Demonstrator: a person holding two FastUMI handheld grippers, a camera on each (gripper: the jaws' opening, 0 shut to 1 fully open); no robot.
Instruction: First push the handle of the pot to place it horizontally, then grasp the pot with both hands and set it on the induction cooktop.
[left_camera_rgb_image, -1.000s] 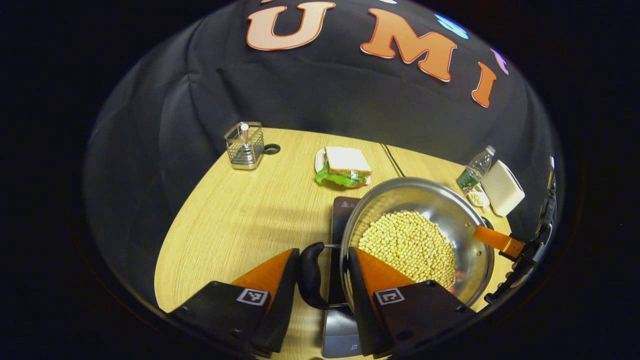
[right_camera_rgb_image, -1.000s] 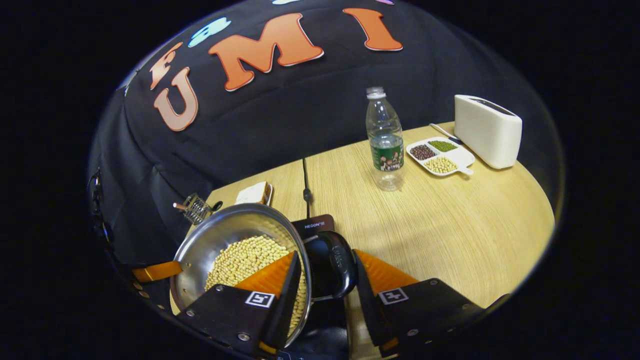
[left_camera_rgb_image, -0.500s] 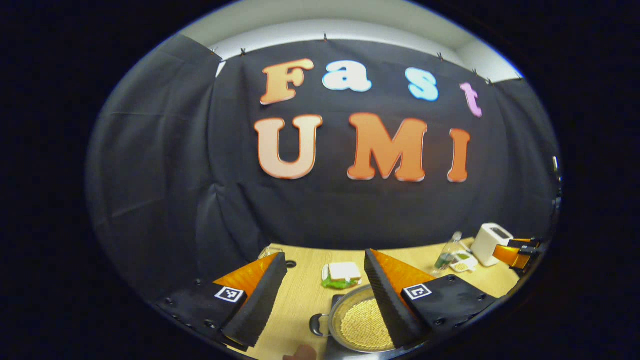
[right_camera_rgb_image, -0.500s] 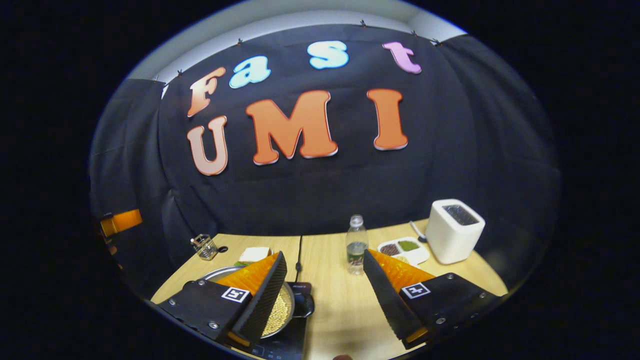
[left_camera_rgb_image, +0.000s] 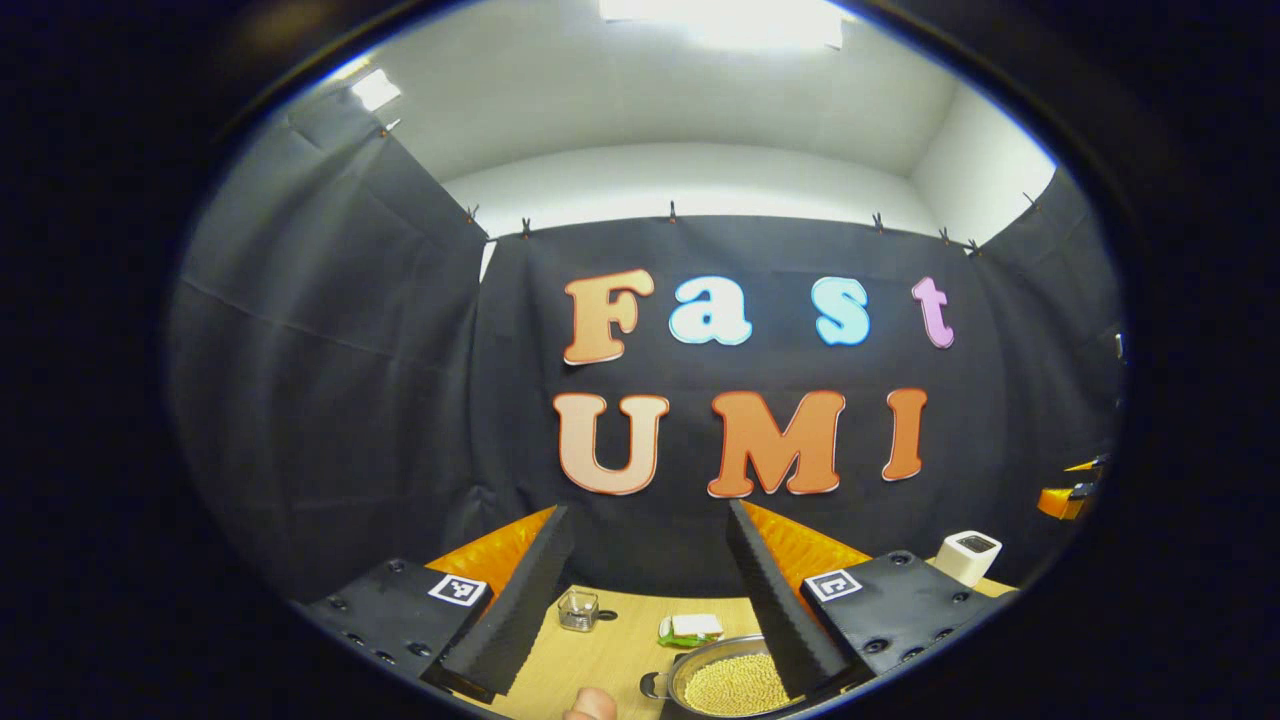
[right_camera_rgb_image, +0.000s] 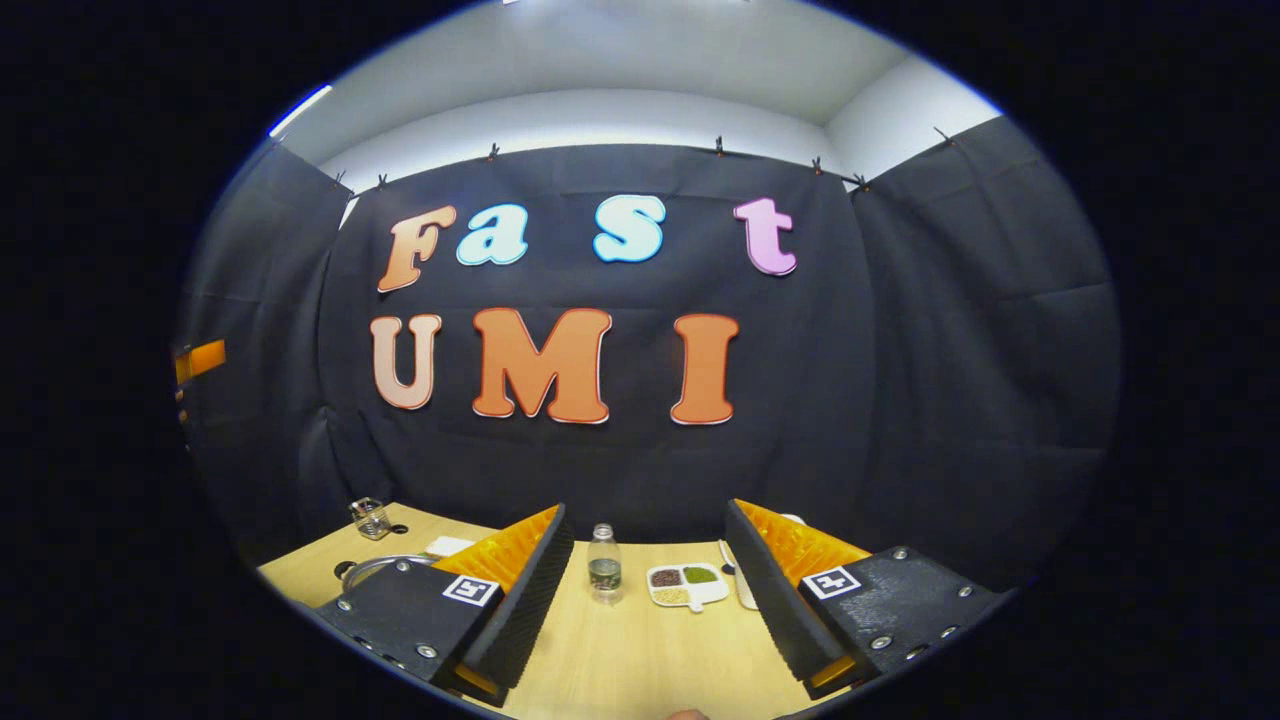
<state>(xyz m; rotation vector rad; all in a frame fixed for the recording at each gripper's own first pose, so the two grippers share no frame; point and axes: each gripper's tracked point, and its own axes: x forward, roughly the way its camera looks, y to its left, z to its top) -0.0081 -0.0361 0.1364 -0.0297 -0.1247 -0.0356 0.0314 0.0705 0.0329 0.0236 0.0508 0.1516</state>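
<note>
Left gripper (left_camera_rgb_image: 648, 560) is raised above the light wooden table (left_camera_rgb_image: 610, 655), jaws wide apart and gripping nothing; between its fingers, left to right, sit a small wire-and-glass caddy (left_camera_rgb_image: 578, 609), a sandwich with green lettuce (left_camera_rgb_image: 690, 629) and the round steel pot full of pale soybeans (left_camera_rgb_image: 733, 682) (one black side handle visible; what it rests on is hidden). Right gripper (right_camera_rgb_image: 648, 560) is likewise spread wide and empty, the pot's rim peeking out at the left behind its left finger (right_camera_rgb_image: 520, 590), then a clear plastic water bottle (right_camera_rgb_image: 604, 563) and a white divided tray of beans (right_camera_rgb_image: 686, 586) between the fingers.
</note>
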